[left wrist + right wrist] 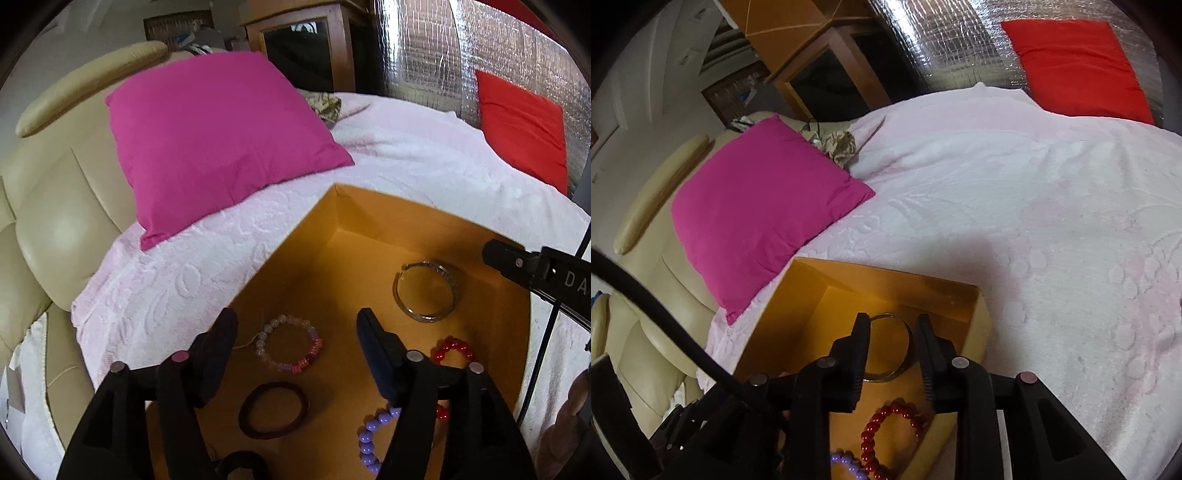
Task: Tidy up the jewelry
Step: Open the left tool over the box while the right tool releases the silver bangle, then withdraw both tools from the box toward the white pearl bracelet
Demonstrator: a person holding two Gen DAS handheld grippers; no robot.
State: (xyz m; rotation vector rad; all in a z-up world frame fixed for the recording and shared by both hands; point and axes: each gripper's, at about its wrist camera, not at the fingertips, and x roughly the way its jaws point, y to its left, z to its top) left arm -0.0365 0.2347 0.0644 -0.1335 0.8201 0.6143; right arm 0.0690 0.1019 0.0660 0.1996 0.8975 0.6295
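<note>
Jewelry lay loose on the floor of an open orange box [369,218] on the bed: a dark hair tie [273,410] and purple bead bracelet [369,435] nearest, a pale pink bead bracelet [291,345] and red bead bracelet [890,435] mid-frame, a silver bangle [426,291] beyond. Both the left gripper [295,325] and right gripper [892,325] hung spread above the box, holding nothing. Farther back sat a magenta pillow [218,136] at upper left.

box [303,236] orange | pillow [207,133] magenta | cushion [1078,62] red | blanket [1034,206] pale pink, embossed floral | bead bracelet [886,435] red
</note>
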